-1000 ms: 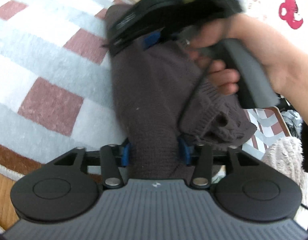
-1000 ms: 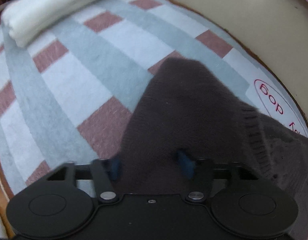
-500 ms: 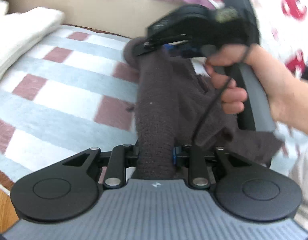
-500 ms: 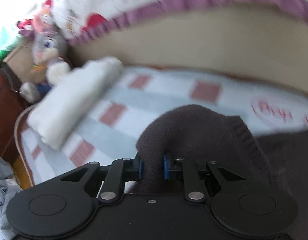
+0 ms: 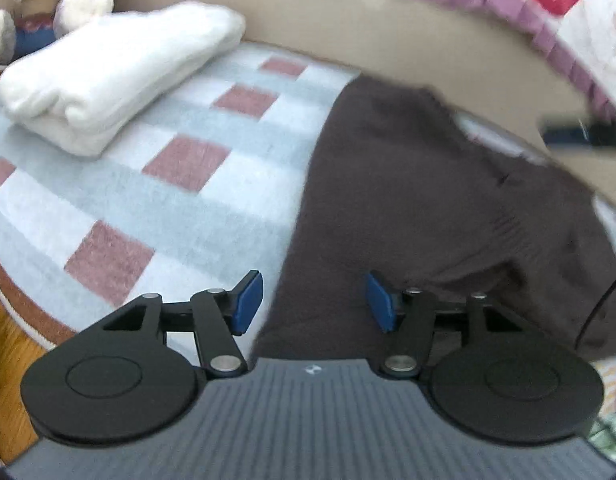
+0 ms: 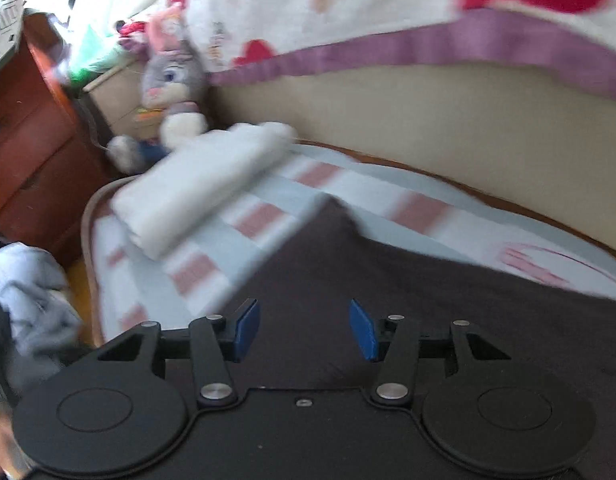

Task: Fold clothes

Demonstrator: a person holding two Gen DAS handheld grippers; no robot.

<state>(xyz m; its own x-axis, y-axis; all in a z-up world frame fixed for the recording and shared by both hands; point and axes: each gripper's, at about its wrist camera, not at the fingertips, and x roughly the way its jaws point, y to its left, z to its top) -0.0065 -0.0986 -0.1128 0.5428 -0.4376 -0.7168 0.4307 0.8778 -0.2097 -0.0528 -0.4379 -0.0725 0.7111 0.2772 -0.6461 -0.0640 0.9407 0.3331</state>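
Nearest, the left claw [image 5: 313, 300] stands apart, its jaws having just opened off the dark brown sweater [image 5: 427, 200], whose near edge lies between the blue pads untouched. The right claw [image 6: 304, 330] has likewise just opened and holds nothing, the sweater spread flat below it. The sweater lies on the checked blanket [image 5: 156, 200]. At ten o'clock sits a folded white garment [image 5: 116, 72]; beyond it, a plush rabbit [image 6: 170, 76].

The left gripper [image 5: 311, 300] has a ribbed grey body, black linkages and blue pads. The right gripper [image 6: 304, 330] is all black, with silver pivot screws.
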